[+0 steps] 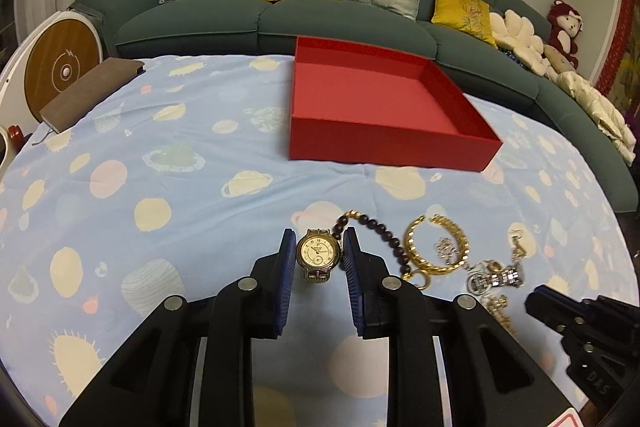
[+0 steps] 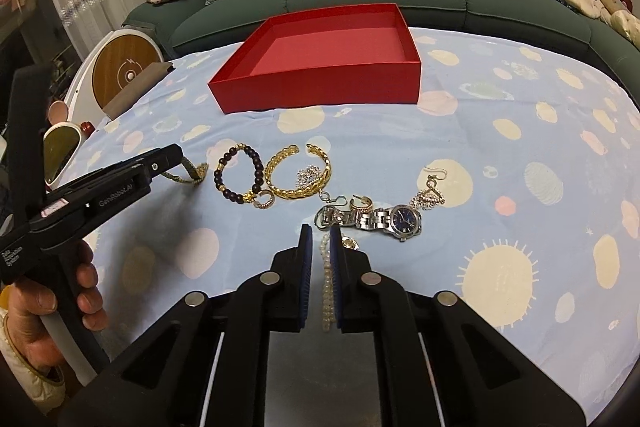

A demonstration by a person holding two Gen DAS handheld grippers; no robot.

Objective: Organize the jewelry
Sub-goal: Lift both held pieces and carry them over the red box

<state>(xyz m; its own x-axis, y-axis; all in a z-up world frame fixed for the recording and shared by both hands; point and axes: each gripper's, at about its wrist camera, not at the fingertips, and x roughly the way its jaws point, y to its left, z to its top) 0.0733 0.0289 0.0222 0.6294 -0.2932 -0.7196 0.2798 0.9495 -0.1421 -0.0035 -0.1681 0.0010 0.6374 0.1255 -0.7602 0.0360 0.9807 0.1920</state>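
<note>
Left wrist view: left gripper (image 1: 319, 251) clamps a cream-dialled wristwatch (image 1: 318, 253) between its blue pads. Just right of it lie a dark bead bracelet (image 1: 380, 229) and a gold bangle (image 1: 436, 247). Ahead sits the red box (image 1: 380, 131).

Right wrist view: right gripper (image 2: 321, 241) is closed on a pearl strand (image 2: 327, 287). Just ahead-right lies a blue-dialled steel watch (image 2: 404, 221); the box stands beyond.
</note>
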